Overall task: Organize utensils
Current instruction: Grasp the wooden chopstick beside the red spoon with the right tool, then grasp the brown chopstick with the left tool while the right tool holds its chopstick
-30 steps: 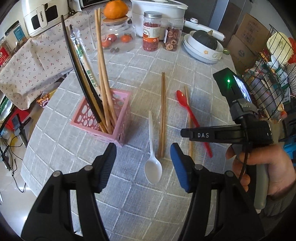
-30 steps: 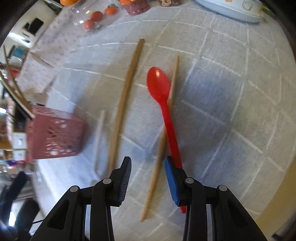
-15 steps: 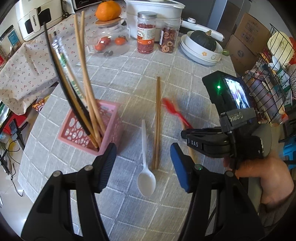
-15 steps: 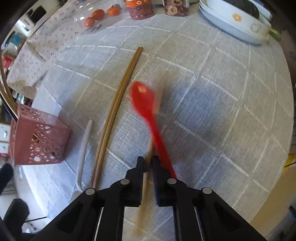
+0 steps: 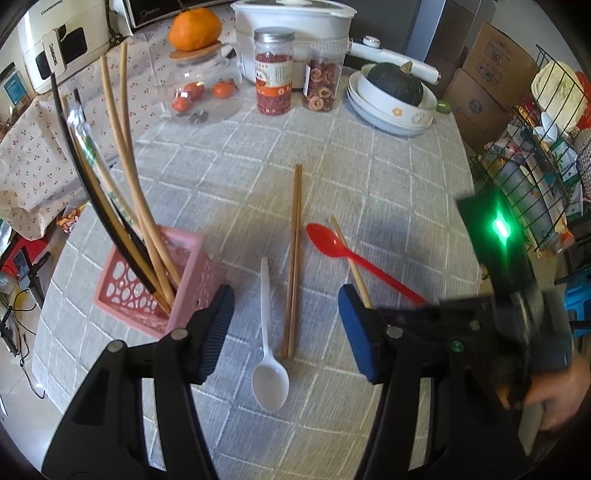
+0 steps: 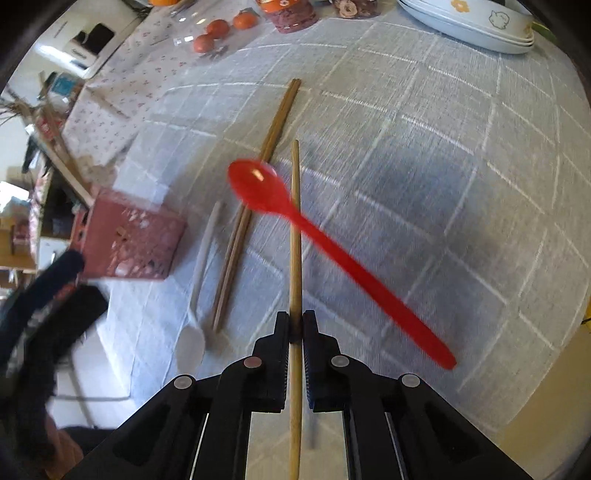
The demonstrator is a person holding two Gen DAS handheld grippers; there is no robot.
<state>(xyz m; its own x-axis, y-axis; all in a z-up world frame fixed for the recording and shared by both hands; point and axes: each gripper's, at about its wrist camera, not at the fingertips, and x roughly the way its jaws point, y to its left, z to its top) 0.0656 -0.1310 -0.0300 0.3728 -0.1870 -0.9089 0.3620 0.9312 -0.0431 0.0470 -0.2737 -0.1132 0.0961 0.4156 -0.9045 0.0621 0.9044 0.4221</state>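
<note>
My right gripper [image 6: 295, 325] is shut on a single pale wooden chopstick [image 6: 294, 206], which runs straight out between its pads. A red plastic spoon [image 6: 332, 258] lies slantwise across that chopstick; whether it rests on it I cannot tell. To their left lie a brown chopstick pair [image 6: 258, 177] and a white spoon [image 6: 201, 266]. My left gripper [image 5: 285, 295] hangs open above the chopstick pair [image 5: 295, 240] and the white spoon [image 5: 269, 369], holding nothing. The pink basket [image 5: 147, 295], at its left, holds several chopsticks upright. The red spoon [image 5: 354, 258] shows to the right.
At the table's back stand two jars [image 5: 275, 74], a glass container of tomatoes [image 5: 199, 92] with an orange on top, a white cooker [image 5: 295, 22] and stacked bowls [image 5: 391, 110] with a squash. A wire rack [image 5: 535, 166] stands right, a floral cloth [image 5: 33, 158] left.
The right gripper's jaws closed on the single chopstick and raised it slightly. The red spoon swung from beside the chopstick to lying across it. The left gripper drifted a little, still open.
</note>
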